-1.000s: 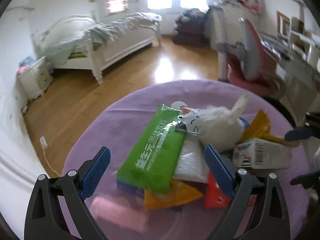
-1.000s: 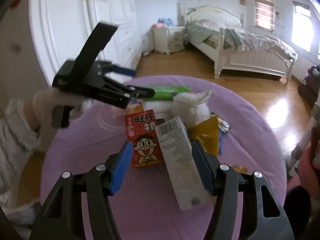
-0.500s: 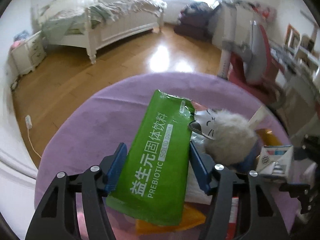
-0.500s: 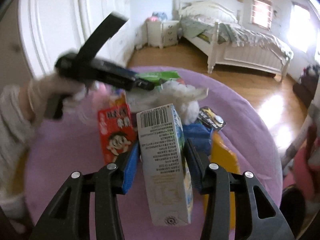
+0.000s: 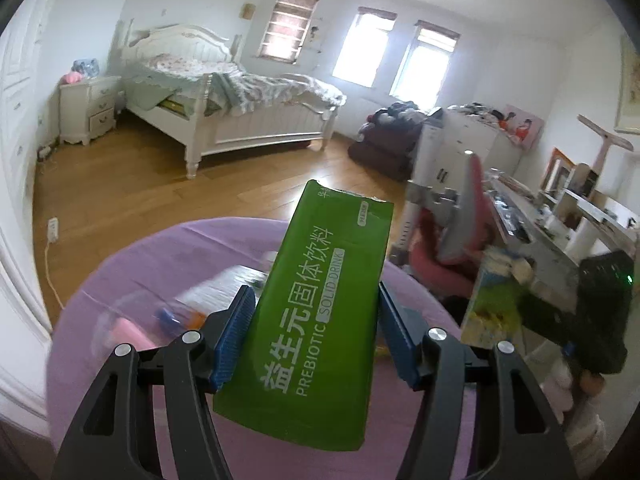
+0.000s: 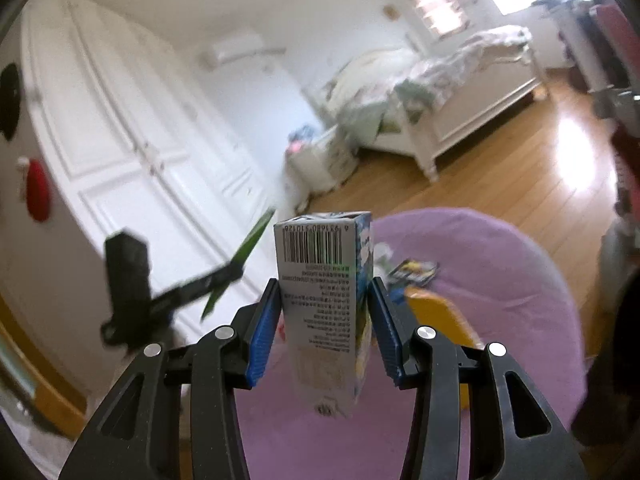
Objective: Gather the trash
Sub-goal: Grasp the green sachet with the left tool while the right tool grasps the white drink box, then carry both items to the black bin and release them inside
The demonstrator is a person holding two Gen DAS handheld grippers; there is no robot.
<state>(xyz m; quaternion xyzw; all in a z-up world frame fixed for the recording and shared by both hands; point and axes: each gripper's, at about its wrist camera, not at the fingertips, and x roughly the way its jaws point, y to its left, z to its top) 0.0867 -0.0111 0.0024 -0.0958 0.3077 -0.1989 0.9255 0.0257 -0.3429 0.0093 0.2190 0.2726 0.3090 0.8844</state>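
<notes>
My left gripper is shut on a green prebiotic drink packet, held up above the round purple table. In the right wrist view my right gripper is shut on a grey drink carton with a barcode on top, lifted off the table. The left gripper with its green packet shows blurred at the left of that view. The right gripper's black body and its carton appear at the right of the left wrist view.
Blurred trash stays on the table: a pink piece, a white pack, a yellow wrapper and a dark foil packet. A pink chair and desk stand right, a white bed behind, wardrobe doors left.
Both grippers closed on their items, then lifted them off the table. The green packet and the carton rose with them, and both views swung up toward the room.
</notes>
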